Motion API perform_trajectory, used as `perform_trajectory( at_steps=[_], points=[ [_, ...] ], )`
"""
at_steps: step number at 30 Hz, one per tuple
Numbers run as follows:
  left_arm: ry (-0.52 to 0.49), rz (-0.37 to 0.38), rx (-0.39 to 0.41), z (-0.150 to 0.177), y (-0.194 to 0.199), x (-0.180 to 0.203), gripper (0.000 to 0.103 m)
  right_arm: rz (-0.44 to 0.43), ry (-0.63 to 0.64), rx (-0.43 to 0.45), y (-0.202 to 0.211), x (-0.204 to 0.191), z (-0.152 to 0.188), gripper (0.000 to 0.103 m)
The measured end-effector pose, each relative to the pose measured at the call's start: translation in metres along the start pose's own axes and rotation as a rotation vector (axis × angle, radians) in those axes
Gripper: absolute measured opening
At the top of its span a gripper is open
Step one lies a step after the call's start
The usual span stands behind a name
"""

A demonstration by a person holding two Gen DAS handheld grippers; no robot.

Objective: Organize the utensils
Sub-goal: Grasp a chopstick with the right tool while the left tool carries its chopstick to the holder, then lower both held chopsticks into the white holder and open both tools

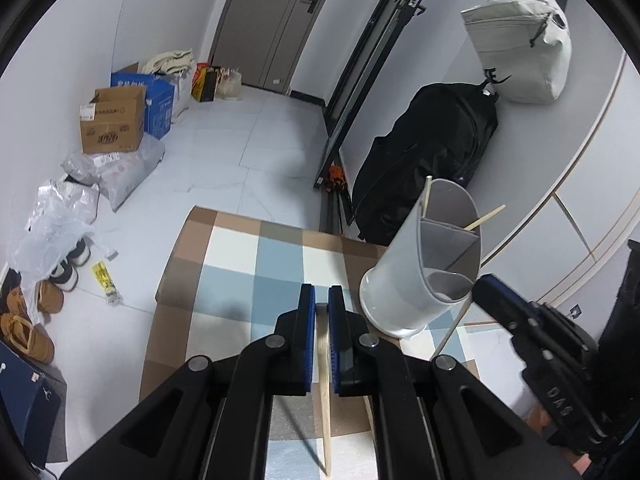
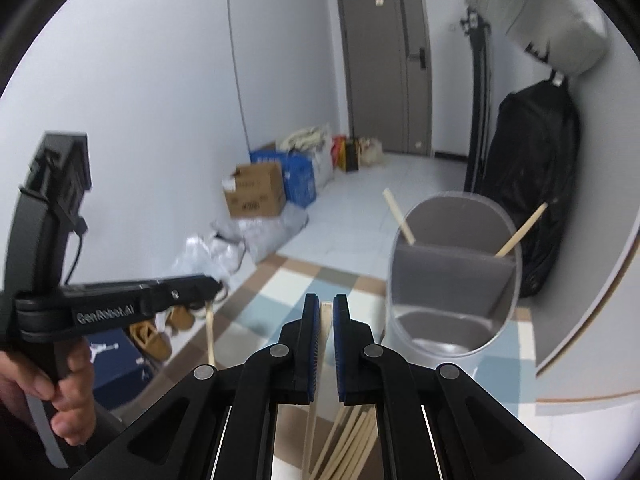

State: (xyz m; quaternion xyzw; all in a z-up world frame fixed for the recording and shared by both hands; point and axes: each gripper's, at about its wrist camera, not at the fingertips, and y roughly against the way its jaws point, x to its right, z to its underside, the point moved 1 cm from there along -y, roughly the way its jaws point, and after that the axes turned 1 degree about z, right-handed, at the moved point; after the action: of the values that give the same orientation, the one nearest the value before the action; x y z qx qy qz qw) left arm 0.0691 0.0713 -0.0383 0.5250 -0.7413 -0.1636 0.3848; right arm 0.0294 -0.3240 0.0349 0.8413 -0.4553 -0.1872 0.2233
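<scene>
A grey cylindrical utensil holder [image 1: 400,272] [image 2: 452,280] with inner dividers stands on the checkered tablecloth [image 1: 240,264]. Two wooden chopsticks [image 1: 428,196] [image 2: 522,230] lean in its back compartment. My left gripper [image 1: 321,292] is shut on a chopstick [image 1: 325,392] that hangs down between its blue pads, left of the holder. In the right wrist view the left gripper [image 2: 214,282] is held by a hand [image 2: 60,380]. My right gripper [image 2: 326,300] [image 1: 480,282] is shut on another chopstick [image 1: 452,332], just in front of the holder's mouth. Several loose chopsticks [image 2: 348,432] lie on the cloth below it.
Cardboard and blue boxes [image 1: 116,120], plastic bags [image 1: 60,232] and shoes [image 1: 28,332] line the floor on the left. A black backpack [image 1: 436,152] and a hanging white bag [image 1: 520,48] are behind the holder, against a white curved cabinet [image 1: 568,184]. A grey door [image 2: 384,60] is at the far end.
</scene>
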Motion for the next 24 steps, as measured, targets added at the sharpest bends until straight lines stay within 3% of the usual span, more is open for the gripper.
perform_trajectory(
  at_steps=[13,24],
  points=[
    [-0.084,0.022,0.057,-0.016,0.020,0.045,0.002,-0.005,-0.084,0.141,0.052,0.028,-0.023,0.006],
    [-0.143,0.054,0.124,-0.068,0.046,0.090,0.002,0.015,-0.086,0.236,0.092,0.065,-0.084,0.006]
  ],
)
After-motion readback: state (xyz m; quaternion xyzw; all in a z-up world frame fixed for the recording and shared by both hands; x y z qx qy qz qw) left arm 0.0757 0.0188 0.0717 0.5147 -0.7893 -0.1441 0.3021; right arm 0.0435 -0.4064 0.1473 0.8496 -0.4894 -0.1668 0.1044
